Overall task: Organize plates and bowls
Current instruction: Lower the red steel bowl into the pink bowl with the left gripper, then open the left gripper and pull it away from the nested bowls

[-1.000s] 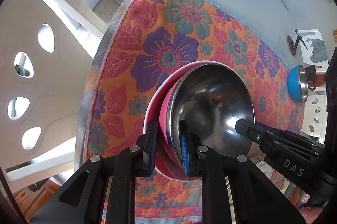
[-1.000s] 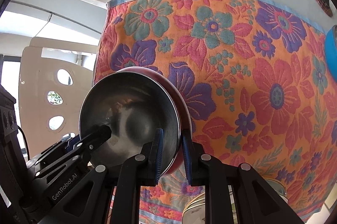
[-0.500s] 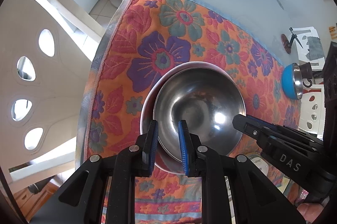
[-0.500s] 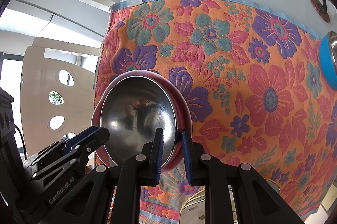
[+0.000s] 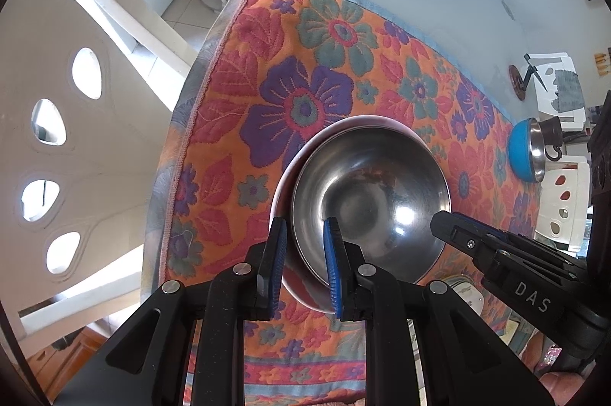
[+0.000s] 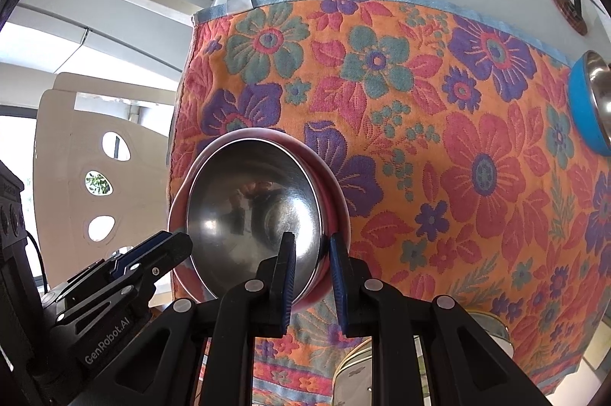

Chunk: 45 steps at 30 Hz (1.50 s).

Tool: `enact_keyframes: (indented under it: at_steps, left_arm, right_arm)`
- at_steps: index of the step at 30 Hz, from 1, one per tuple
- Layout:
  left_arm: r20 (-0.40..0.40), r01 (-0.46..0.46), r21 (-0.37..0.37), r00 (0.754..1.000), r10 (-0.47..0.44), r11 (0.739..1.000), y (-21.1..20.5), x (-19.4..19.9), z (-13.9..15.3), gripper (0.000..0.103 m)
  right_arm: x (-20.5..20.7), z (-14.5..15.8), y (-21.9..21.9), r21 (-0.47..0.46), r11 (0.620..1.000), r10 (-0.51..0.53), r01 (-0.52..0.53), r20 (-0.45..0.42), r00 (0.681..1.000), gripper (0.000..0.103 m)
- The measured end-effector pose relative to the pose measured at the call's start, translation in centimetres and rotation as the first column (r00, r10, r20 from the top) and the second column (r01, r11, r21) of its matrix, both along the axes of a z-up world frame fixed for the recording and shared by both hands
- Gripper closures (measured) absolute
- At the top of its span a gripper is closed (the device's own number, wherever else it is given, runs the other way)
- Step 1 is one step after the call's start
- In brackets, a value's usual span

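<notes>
A steel bowl with a pink outside (image 5: 370, 196) sits nested in a second pink bowl (image 5: 284, 177) on the flowered cloth (image 5: 305, 62). My left gripper (image 5: 304, 266) straddles the near left rim of the bowls, its jaws slightly parted. My right gripper (image 6: 312, 268) straddles the right rim of the same steel bowl (image 6: 252, 207) with jaws slightly parted too. Each gripper shows in the other's view, the right one (image 5: 496, 253) and the left one (image 6: 145, 261).
A blue bowl with a steel inside (image 5: 525, 150) lies on its side at the cloth's right edge, also in the right wrist view (image 6: 590, 104). A patterned plate (image 6: 382, 375) lies near the front. White chairs (image 5: 57, 138) stand left of the table.
The held bowl went from tilted to level, settled into the lower pink bowl. Both grippers' jaws have opened a little around the rim.
</notes>
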<state>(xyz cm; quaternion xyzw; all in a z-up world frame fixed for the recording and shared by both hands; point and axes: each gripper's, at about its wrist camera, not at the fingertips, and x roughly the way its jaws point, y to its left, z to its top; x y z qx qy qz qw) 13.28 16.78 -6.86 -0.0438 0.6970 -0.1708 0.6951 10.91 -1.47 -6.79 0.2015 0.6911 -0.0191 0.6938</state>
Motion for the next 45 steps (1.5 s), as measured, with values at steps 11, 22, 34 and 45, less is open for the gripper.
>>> enact_keyframes:
  at_steps: [11, 22, 34, 45]
  left_arm:
    - [0.007, 0.024, 0.003, 1.0, -0.024, 1.0, -0.3, 0.2, 0.3, 0.086]
    - [0.038, -0.106, 0.041, 0.994, 0.105, 0.993, -1.1, -0.9, 2.2, 0.086]
    - [0.092, -0.213, 0.078, 0.974, 0.205, 0.974, -7.2, -3.0, 4.6, 0.082]
    - [0.078, -0.139, 0.083, 0.988, 0.133, 0.987, -17.5, -5.2, 3.7, 0.082]
  right_arm:
    - [-0.6, 1.2, -0.4, 0.008, 0.999, -0.048, 0.048, 0.024, 0.999, 0.086]
    - [-1.2, 2.5, -2.0, 0.031, 0.998, 0.06, -0.062, 0.04, 0.997, 0.086]
    - [-3.7, 2.8, -8.0, 0.059, 0.977, 0.205, -0.206, 0.023, 0.979, 0.086]
    - [-6.3, 2.4, -18.1, 0.032, 0.982, 0.183, -0.184, 0.012, 0.983, 0.086]
